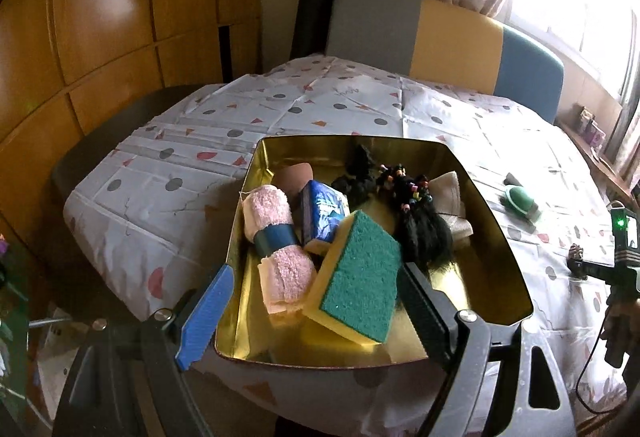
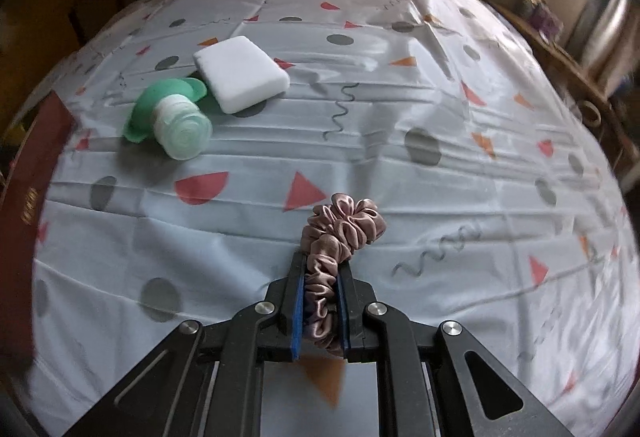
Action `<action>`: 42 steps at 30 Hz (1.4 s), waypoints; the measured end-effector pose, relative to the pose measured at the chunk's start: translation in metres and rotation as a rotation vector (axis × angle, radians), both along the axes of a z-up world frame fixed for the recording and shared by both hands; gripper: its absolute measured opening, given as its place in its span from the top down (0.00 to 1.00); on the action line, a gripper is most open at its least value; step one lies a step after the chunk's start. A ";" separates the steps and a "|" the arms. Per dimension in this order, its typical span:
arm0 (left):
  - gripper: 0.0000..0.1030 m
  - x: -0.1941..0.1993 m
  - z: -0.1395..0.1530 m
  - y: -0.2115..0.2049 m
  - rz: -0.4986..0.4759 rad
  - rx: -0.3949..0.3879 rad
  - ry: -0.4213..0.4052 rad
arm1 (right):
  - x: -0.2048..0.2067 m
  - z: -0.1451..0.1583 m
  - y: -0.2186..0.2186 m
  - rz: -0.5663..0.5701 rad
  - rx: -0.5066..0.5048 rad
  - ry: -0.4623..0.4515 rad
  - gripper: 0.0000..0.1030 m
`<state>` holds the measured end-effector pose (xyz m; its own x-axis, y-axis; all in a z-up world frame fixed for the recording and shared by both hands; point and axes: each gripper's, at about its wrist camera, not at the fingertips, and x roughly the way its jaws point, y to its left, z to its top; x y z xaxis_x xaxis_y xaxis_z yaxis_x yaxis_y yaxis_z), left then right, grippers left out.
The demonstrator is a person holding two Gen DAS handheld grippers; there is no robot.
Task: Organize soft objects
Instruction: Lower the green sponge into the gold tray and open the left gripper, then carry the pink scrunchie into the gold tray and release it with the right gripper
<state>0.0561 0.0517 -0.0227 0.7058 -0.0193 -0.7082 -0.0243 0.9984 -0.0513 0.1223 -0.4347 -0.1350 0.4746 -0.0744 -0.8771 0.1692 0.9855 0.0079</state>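
Observation:
A gold tin box sits on the patterned tablecloth. In it lie a rolled pink towel, a yellow sponge with green scrub face, a blue packet, black hair pieces with coloured beads and a beige cloth. My left gripper is open, its fingers either side of the box's near end, the sponge between them. My right gripper is shut on a dusty-pink satin scrunchie, held just above the cloth. A white sponge block and a green squeeze bottle lie beyond.
The box's dark red outer wall stands at the left edge of the right wrist view. A chair with grey, yellow and blue back stands behind the table. Wooden cabinets are to the left, a window sill with items to the right.

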 end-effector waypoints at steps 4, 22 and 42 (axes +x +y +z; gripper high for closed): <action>0.17 -0.003 -0.001 0.003 0.003 -0.019 -0.001 | -0.007 0.004 0.019 0.033 0.040 0.009 0.87; 0.17 -0.019 -0.011 0.022 0.045 -0.043 0.015 | -0.024 0.006 0.051 0.049 -0.024 0.010 0.87; 0.17 -0.021 0.004 0.014 0.029 -0.019 -0.018 | -0.050 0.084 0.201 0.414 0.160 -0.241 0.87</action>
<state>0.0346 0.0662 -0.0191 0.7187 -0.0119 -0.6952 -0.0523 0.9961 -0.0712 0.0725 -0.2339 -0.0509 0.6259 0.2893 -0.7243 -0.2605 0.9529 0.1555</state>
